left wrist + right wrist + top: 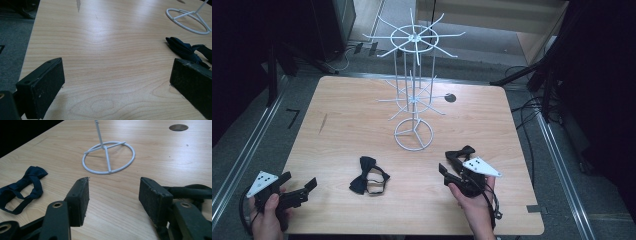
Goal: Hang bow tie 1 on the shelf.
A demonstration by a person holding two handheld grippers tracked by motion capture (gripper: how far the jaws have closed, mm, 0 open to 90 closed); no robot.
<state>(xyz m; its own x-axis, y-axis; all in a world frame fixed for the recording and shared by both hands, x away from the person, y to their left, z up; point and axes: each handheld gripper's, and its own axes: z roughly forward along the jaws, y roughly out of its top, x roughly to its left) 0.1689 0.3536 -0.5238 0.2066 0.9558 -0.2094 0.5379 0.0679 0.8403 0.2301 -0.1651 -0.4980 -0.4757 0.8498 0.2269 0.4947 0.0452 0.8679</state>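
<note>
Beside the white rack, a limp bow tie lies flat on the desk.
I'd pinch its stiffer centre knot; it looks light, floppy. Left gripper and right gripper both gape empty.

The white wire rack (its upper tiers) is cropped by the top edge.

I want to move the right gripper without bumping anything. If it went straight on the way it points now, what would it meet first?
Probably the ring base of the white wire stand. The right gripper is open, with bare table between its jaws and the ring. The bow tie lies off to the side, out of that line.
</note>
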